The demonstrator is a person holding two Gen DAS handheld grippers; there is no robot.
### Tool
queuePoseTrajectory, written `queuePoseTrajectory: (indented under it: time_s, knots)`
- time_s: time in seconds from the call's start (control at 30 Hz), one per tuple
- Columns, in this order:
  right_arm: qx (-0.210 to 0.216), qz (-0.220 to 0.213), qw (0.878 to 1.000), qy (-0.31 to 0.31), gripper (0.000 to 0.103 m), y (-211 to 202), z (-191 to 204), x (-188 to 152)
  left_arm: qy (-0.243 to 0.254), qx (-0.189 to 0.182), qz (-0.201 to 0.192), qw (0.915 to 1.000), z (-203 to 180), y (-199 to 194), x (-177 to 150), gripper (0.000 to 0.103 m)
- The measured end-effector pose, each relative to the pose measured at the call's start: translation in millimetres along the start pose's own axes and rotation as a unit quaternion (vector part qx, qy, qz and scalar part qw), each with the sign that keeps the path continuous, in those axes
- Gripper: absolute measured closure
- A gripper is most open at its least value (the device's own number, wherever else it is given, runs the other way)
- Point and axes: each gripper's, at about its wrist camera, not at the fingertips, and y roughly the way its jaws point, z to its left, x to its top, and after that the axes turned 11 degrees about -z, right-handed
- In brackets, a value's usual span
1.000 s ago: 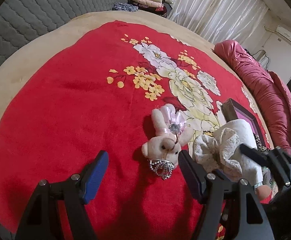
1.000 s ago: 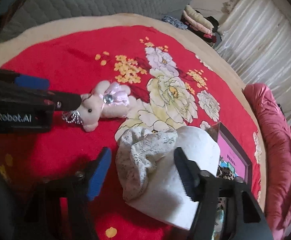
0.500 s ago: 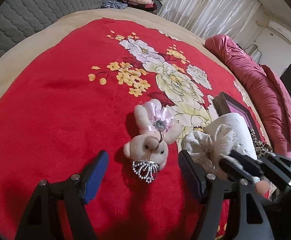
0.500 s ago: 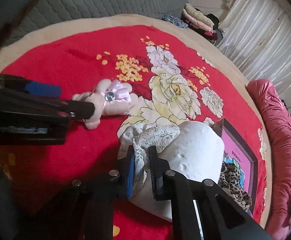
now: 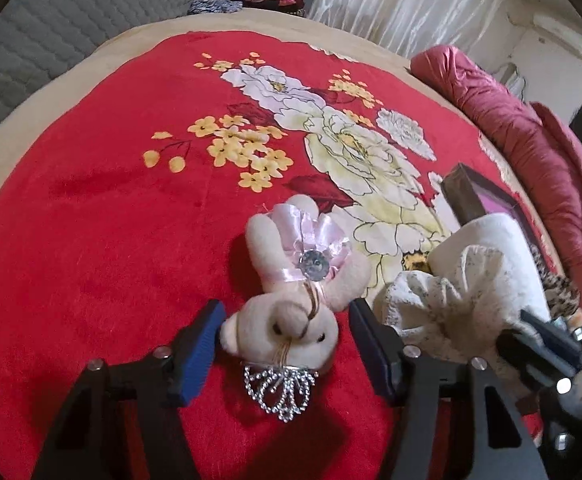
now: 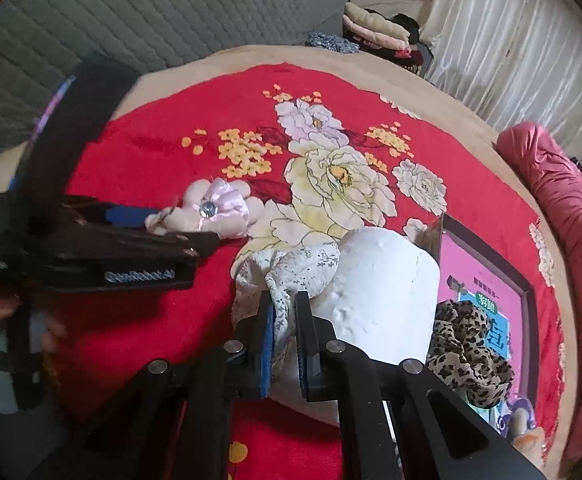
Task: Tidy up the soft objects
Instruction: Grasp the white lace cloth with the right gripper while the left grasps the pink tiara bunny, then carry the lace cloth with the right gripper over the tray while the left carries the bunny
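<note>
Left wrist view: your left gripper (image 5: 285, 336) is closing around the bunny (image 5: 291, 280), whose head sits between the jaws, and the pads are not quite pressing on it. The bunny lies on the red blanket (image 5: 91, 240) with its beaded tiara (image 5: 279, 390) nearest you. Just to its right is the floral cloth (image 5: 443, 312), bunched against a white roll (image 5: 503, 248), with your right gripper (image 5: 539, 344) pinching in from the edge.

Right wrist view: your right gripper (image 6: 285, 320) is clamped tight on a fold of the floral cloth (image 6: 287, 268), which rests against the white roll (image 6: 383, 288). A leopard scrunchie (image 6: 467, 356) lies beside the roll, on a pink box (image 6: 487, 280). Your left gripper (image 6: 171, 228) reaches in from the left at the bunny (image 6: 211, 216).
</note>
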Motion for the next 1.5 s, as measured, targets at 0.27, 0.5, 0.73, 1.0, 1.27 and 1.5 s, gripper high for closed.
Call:
queuePoseTrajectory:
  time_s: [0.27,0.5,0.73,1.0,1.27,1.5]
  knots:
    - [0.030,-0.034,0.998,0.031,0.094,-11.0,-6.7,3.2,0.000,-0.005,-0.009,0.9999,2.6,-4.0,-1.7,0.052]
    - [0.054,-0.050,0.996,0.050,0.094,-22.1,-7.9,5.1,-0.013,-0.023,-0.014,0.9996,5.9,-10.8,-2.9,0.060]
    - [0.042,-0.061,0.996,0.053,0.094,-30.3,-15.2,5.5,-0.030,-0.040,-0.033,0.9982,6.7,-21.4,-2.0,0.062]
    - [0.011,-0.087,0.996,0.032,0.095,-50.0,-25.6,7.1,-0.024,-0.057,-0.068,0.9957,-8.0,-46.9,3.1,0.063]
    - [-0.013,-0.092,0.994,0.053,0.095,-64.4,-47.5,1.8,0.003,-0.079,-0.078,0.9938,-40.1,-69.3,6.8,0.062]
    - [-0.031,-0.103,0.991,0.080,0.095,-83.5,-71.9,-5.7,0.025,-0.089,-0.084,0.9922,-69.4,-85.1,5.6,0.062]
